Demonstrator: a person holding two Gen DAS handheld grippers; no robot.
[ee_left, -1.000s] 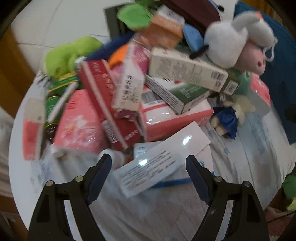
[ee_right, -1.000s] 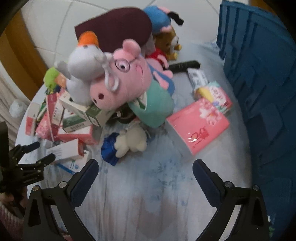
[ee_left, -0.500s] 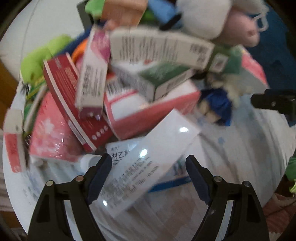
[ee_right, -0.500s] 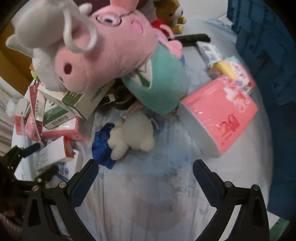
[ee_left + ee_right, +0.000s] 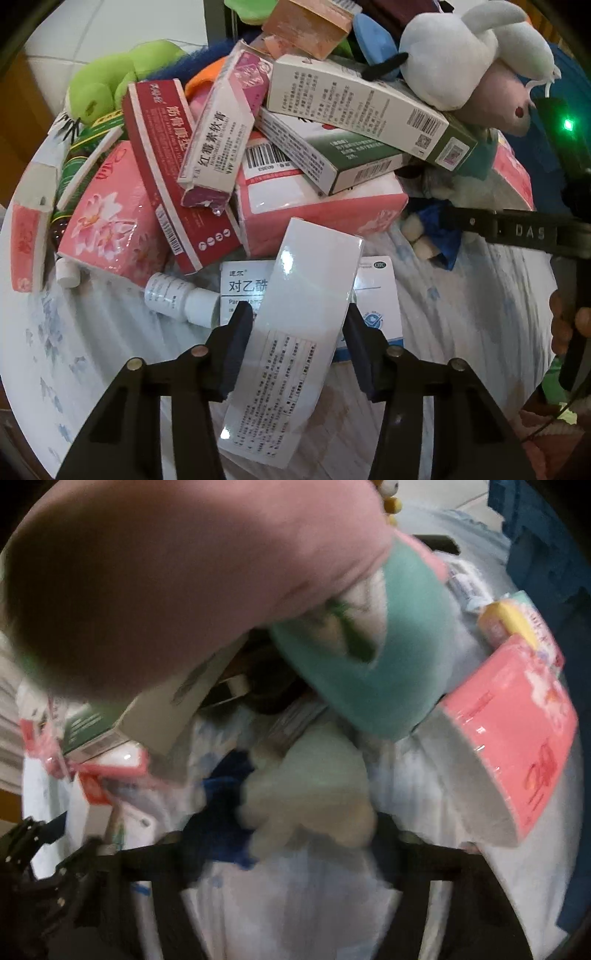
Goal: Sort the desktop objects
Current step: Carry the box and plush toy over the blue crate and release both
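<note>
Two pink tissue packs (image 5: 107,221) (image 5: 317,206) and one white bottle (image 5: 177,299).

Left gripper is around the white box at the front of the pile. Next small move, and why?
Probably lift it straight up a little. The left gripper has just been closing, and its fingers now sit against both long sides of the white box. The box lies across a blue-and-white carton, beside a small white bottle, so dragging would likely disturb them.

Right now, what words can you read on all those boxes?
"红霉素软膏": pink-and-white box.
"对乙酰": white box with blue print, rest hidden.
"DAS": black bar of the right gripper.
Red box: gold characters, too distorted to read.
Other boxes' fine print: too small.
Right wrist view: blurred.
</note>
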